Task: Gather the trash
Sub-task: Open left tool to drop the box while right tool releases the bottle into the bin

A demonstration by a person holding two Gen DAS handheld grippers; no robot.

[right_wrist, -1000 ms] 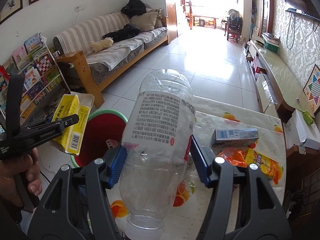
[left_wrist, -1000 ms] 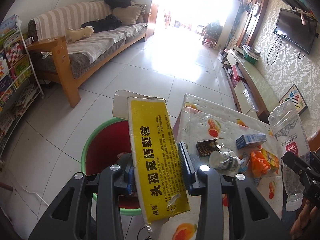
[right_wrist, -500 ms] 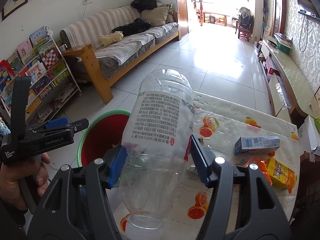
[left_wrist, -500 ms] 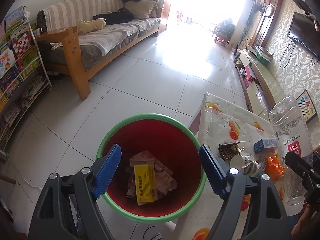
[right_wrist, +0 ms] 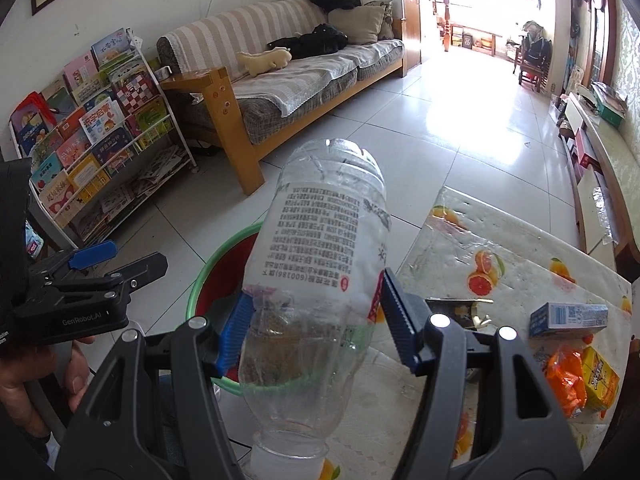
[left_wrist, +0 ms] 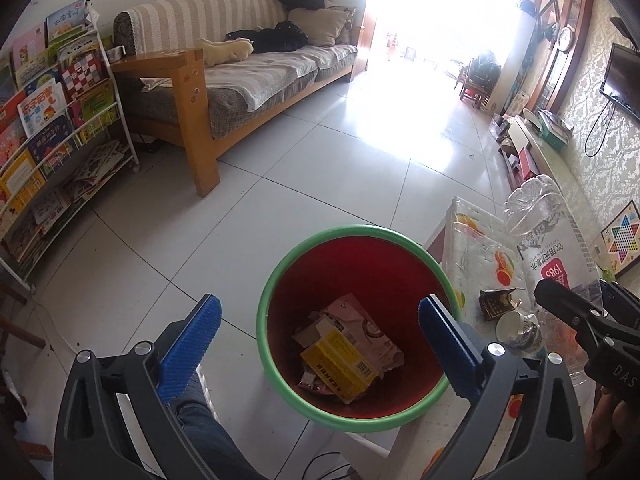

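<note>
Just ahead of and below the right tool (right_wrist: 312,330), which is clamping the clear bottle (right_wrist: 320,264) neck-down, we are aiming for the red bin (left_wrist: 356,280), judging we should centre it before releasing, while the left tool (left_wrist: 318,334) is hanging wide open and empty.

The right gripper (right_wrist: 312,332) clamps a clear plastic bottle (right_wrist: 320,272), cap end toward the camera. Behind it sits the green-rimmed red bin (right_wrist: 208,276); the left gripper (right_wrist: 120,264) hangs open beside it.
</note>
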